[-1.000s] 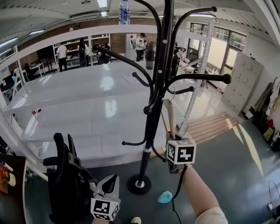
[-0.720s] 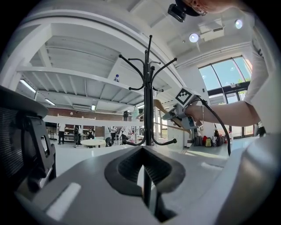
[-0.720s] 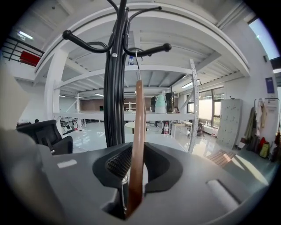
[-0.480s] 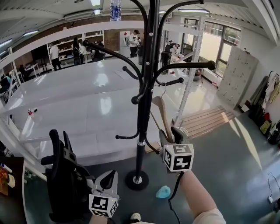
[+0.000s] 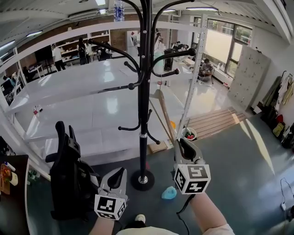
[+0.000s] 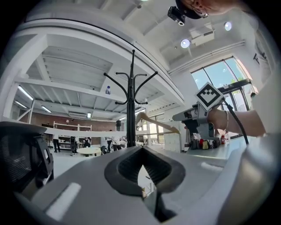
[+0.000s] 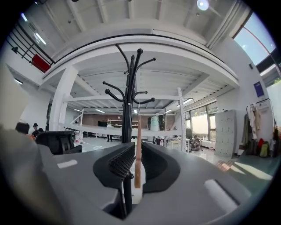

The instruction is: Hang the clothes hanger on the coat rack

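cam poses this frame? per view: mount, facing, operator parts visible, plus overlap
Head view: on the person's head, facing forward-down at the coat rack; shows left tool, right tool, both forearms.
Left gripper view: on the left tool, along its shut, empty jaws toward the coat rack; shows right tool, forearm.
Right gripper view: on the right tool, along jaws shut on the hanger, toward the coat rack; no arm.
Shared: all see the coat rack; head and left gripper views show the hanger.

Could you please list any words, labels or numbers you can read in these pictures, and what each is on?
No text is legible.
Label on the bottle: too small.
The blue wall sign: blurred.
The marker cubes: patterns only, no words.
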Demonstrator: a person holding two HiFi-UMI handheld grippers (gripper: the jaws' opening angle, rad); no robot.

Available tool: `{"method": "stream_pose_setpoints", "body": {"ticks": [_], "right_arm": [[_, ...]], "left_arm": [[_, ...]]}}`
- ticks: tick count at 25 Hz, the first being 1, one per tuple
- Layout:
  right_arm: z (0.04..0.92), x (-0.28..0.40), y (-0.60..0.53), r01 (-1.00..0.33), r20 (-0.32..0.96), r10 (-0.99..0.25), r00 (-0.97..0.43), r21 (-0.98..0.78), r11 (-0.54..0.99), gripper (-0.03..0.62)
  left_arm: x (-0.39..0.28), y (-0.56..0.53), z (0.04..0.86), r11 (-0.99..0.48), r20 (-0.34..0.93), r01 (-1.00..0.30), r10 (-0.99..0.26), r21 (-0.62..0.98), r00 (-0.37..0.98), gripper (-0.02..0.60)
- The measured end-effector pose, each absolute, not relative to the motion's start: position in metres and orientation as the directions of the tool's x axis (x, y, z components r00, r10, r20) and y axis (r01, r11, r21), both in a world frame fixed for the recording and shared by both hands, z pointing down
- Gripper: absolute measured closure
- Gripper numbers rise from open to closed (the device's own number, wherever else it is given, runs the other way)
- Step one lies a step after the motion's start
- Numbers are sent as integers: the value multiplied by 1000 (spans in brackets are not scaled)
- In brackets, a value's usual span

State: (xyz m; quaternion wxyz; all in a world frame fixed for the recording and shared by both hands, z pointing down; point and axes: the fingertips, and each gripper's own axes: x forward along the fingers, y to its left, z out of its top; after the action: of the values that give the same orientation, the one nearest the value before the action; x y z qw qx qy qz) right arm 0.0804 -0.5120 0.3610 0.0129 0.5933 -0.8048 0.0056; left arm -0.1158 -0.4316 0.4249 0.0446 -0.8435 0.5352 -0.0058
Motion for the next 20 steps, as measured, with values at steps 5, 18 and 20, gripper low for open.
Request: {"method": "stream_pose_setpoints", "body": {"ticks": [5,18,20], "right_arm": [[380,88,-461,-945,38,-944,-327,-17,327,566],[448,108,-344,-913,153,-900,-407,-60,403,568],[453,109,-327,-912,164,-897,-410,-69,404,568]], "left_arm": [[-93,-395,414,-427,-59,-900,-900,-86,432,581],[-55,-294,427,-407,-30,-910,-911,-77,410,581],[-56,-281,427,-402,-28,-912,-914,-75,405,581]]}}
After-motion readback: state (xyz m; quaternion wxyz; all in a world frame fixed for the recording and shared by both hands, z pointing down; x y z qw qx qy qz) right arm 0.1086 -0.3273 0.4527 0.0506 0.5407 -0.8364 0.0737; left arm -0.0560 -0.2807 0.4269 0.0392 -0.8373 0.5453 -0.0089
